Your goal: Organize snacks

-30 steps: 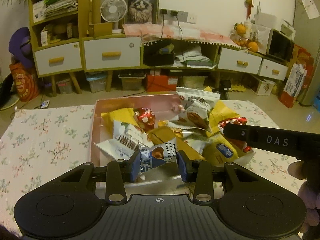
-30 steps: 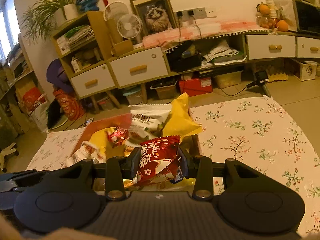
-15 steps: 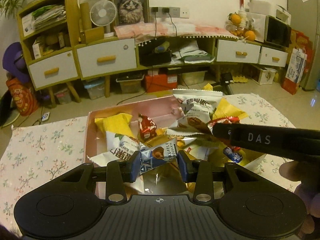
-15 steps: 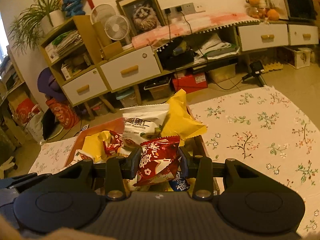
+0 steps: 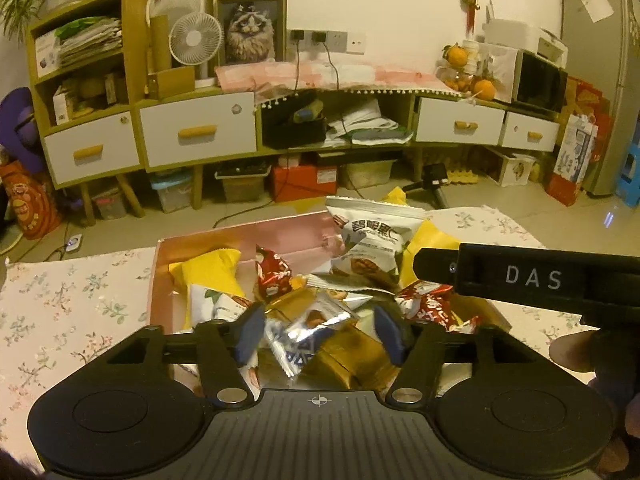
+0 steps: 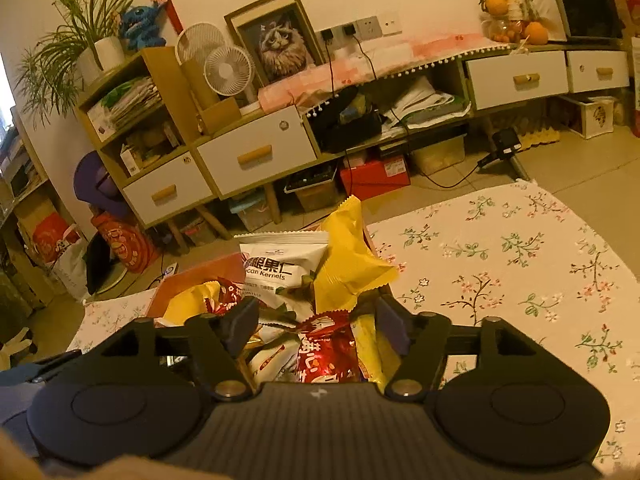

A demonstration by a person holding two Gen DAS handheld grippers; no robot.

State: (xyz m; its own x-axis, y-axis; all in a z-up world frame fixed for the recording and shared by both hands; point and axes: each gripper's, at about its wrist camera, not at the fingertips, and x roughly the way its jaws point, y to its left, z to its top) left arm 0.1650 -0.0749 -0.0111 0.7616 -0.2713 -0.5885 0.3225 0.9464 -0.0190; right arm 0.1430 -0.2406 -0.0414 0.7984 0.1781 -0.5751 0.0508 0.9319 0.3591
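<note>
A pink box (image 5: 240,234) on the floral cloth holds a heap of snack packets. My left gripper (image 5: 320,332) hovers over its near side with its jaws opening. A silver and blue chocolate packet (image 5: 308,334) lies loose and tilted between the fingers, and the pads do not touch it. My right gripper (image 6: 318,320) is over the box's right part, jaws also opening. A red packet (image 6: 328,348) rests on the heap between its fingers, free of the pads. A white pecan packet (image 6: 280,268) and a yellow packet (image 6: 348,264) stand up behind it.
The right gripper's black side (image 5: 528,280) crosses the left wrist view over the box's right edge, with a hand behind it. Floral tablecloth (image 6: 500,272) spreads to the right of the box. Low cabinets with drawers (image 5: 198,132) line the far wall beyond the floor.
Both grippers have opened. The chocolate packet slipped from the left pads and tipped down. The red packet left the right pads and sank onto the heap.
</note>
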